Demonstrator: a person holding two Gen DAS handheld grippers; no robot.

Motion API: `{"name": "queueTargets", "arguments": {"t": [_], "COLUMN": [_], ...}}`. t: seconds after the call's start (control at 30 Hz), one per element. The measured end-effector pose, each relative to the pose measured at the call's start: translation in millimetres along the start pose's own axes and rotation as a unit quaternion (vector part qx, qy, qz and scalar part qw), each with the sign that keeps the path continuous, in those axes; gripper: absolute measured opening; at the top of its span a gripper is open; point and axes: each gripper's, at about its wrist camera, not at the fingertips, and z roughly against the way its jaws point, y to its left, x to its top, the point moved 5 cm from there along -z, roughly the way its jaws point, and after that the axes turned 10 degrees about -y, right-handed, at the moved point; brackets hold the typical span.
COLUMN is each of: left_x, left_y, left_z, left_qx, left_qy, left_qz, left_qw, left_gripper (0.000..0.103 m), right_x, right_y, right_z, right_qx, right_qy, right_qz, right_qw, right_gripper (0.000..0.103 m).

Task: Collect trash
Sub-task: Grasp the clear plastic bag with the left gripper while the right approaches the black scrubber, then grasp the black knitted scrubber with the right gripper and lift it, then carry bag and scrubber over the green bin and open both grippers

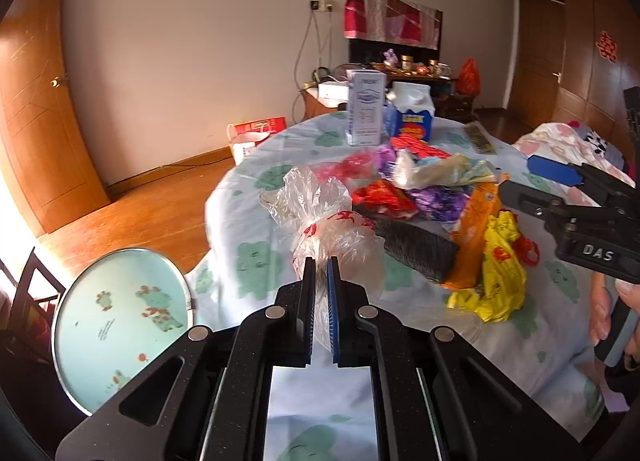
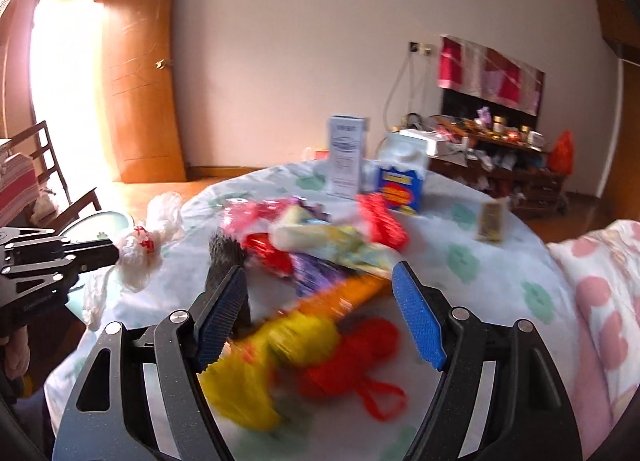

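while the left gripper (image 1: 321,273) has its jaws pressed together, pinching the clear bag (image 1: 320,217) by its bunched neck near the counter's (image 1: 256,273) left edge, likely to lift it clear of the pile, the right gripper (image 2: 320,301) hangs with jaws spread and empty over the yellow bag (image 2: 288,345) and red bag (image 2: 352,357) at the near edge, probably lining up its own pick. cartons (image 1: 412,113) stand at the far edge.

Home: bed (image 1: 568,141), wooden door (image 1: 36,109)
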Motion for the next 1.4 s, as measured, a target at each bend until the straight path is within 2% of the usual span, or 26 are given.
{"name": "queueTargets", "arguments": {"t": [0.03,0.1,0.2,0.33,0.47,0.5,0.6,0.7,0.87,1.4], "left_x": [-0.9,-5.6,-17.4,-34.4,-44.0,-45.4,-47.4,-50.0,-48.8,-46.8], "left_y": [6.5,21.4,43.8,69.1,83.1,85.7,89.7,98.0,111.2,139.7], "left_z": [2.1,6.1,9.1,19.2,24.7,25.6,28.9,31.1,36.0,48.3], "left_qx": [0.007,0.027,0.050,0.074,0.084,0.084,0.087,0.092,0.107,0.145], "left_qy": [-0.001,-0.001,0.007,0.012,0.017,0.017,0.016,0.015,0.011,0.002], "left_qz": [0.002,0.003,0.014,0.024,0.034,0.036,0.038,0.045,0.056,0.065], "left_qw": [1.0000,0.9996,0.9986,0.9969,0.9957,0.9956,0.9954,0.9946,0.9926,0.9872], "left_gripper": [0.005,0.005,0.005,0.005,0.005,0.005,0.005,0.005,0.005,0.005], "right_x": [0.7,0.1,-8.4,-14.5,-28.4,-32.7,-45.0,-40.9,-20.4,2.6], "right_y": [5.2,19.9,43.1,65.4,79.4,82.0,85.9,90.3,97.5,139.4], "right_z": [-5.2,-17.8,-35.5,-38.2,-49.8,-53.8,-59.5,-55.4,-50.9,-75.4], "right_qx": [0.007,0.024,0.047,0.070,0.076,0.075,0.089,0.096,0.095,0.126], "right_qy": [0.004,0.019,0.051,0.060,0.092,0.103,0.132,0.124,0.091,0.057], "right_qz": [0.002,0.009,0.025,0.030,0.042,0.046,0.040,0.036,0.033,0.048], "right_qw": [1.000,0.999,0.997,0.995,0.992,0.991,0.986,0.987,0.991,0.989], "right_gripper": [0.068,0.066,0.059,0.059,0.057,0.052,0.023,0.014,0.013,0.013]}}
